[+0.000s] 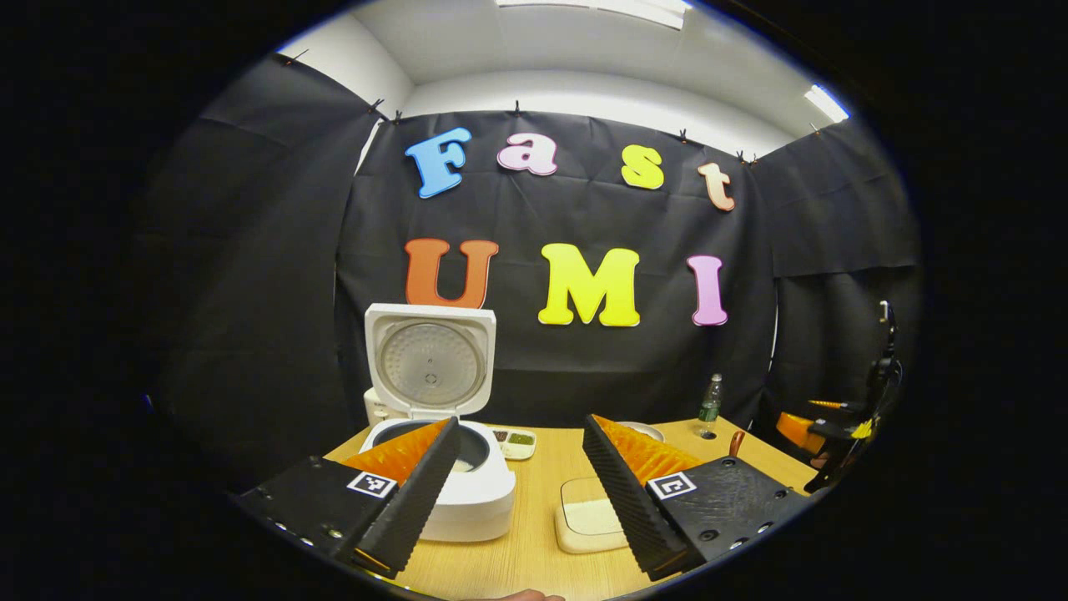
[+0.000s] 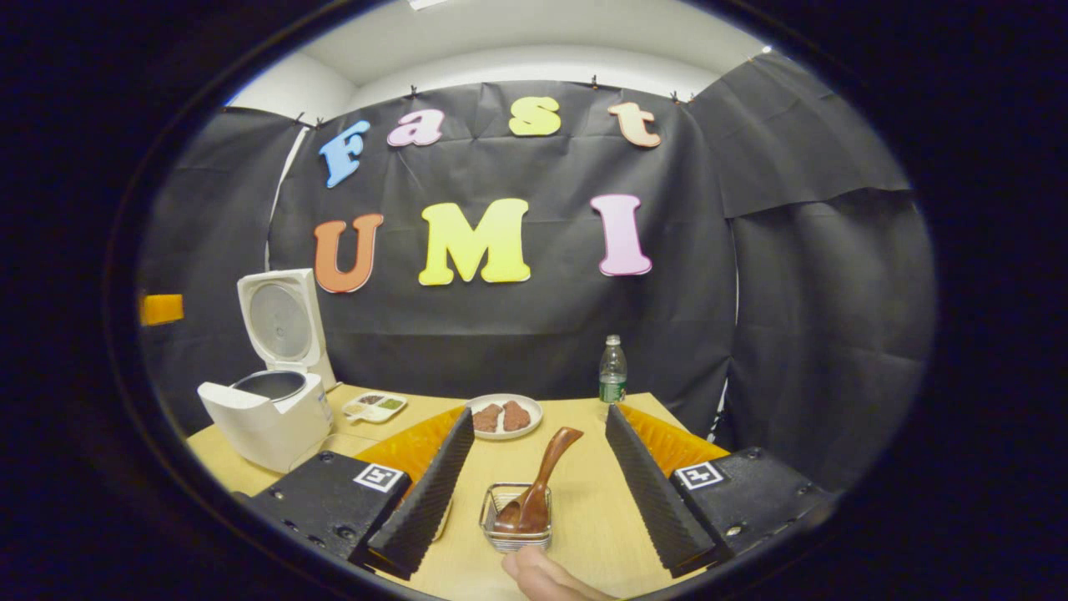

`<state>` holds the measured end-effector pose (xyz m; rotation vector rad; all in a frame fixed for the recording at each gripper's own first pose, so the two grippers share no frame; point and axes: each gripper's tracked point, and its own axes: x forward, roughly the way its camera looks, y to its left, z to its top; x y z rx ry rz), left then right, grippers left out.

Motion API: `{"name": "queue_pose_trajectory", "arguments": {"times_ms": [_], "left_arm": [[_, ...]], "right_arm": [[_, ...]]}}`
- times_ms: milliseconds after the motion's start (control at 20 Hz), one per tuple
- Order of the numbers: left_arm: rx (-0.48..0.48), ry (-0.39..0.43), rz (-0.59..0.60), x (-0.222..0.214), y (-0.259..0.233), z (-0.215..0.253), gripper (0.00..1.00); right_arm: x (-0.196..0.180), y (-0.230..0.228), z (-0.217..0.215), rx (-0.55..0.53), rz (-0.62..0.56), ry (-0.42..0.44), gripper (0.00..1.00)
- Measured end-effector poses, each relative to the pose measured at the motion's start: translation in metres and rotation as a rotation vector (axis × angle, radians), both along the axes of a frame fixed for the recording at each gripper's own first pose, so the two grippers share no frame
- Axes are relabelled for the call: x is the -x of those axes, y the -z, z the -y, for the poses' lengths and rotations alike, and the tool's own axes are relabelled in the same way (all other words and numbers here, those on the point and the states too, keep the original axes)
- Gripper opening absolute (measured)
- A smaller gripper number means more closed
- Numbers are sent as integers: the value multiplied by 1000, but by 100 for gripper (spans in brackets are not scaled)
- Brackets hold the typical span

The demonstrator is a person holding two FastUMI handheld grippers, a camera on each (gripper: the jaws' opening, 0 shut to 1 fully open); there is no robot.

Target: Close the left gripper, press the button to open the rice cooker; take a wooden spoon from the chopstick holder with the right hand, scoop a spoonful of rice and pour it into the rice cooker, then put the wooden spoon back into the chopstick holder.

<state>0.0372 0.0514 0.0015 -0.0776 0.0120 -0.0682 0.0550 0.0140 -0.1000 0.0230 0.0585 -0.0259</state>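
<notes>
The right gripper [image 2: 534, 492] is spread wide, gripping nothing, with its fingers framing the square clear holder with a wire rim [image 2: 516, 517] that stands on the pale wooden table [image 2: 584, 517] just ahead. In it rests the brown wooden spoon [image 2: 538, 484], bowl down, its handle leaning up and away to the right. A fingertip of a hand [image 2: 546, 576] shows at the bottom edge of the right gripper view, just below the holder.

The spoon looks light, rigid and smooth, so it should lift easily but could swivel in a loose pinch. The free upper handle, above the holder's rim, seems the best place to take it.

The left gripper [image 1: 521, 492] is also spread and empty, held level and low over the table, pointing between the white rice cooker [image 1: 467, 492] and a cream rectangular tray [image 1: 588, 517]. The cooker's lid [image 1: 430, 359] stands upright, so the opening step appears done.

Farther off sit a small white sectioned dish [image 2: 374, 406], a round white plate with brown pieces [image 2: 503, 416] and a clear bottle with a green label [image 2: 612, 380] near the booth wall. Which dish holds rice I cannot tell.
</notes>
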Motion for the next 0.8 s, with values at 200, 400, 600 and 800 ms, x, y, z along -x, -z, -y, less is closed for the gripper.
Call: {"name": "queue_pose_trajectory", "arguments": {"times_ms": [200,400,600,800], "left_arm": [[-7,8,-8,-32,-30,-11,94],[32,34,-23,-78,-54,-18,94],[36,-28,-11,-136,-78,-48,94],[-3,-142,49,-192,-93,-87,94]], "right_arm": [[18,-12,-9,10,49,-33,100],[24,-6,-11,-9,52,-53,99],[30,1,-8,-14,46,-78,100],[34,-1,2,-2,88,-96,100]]}}
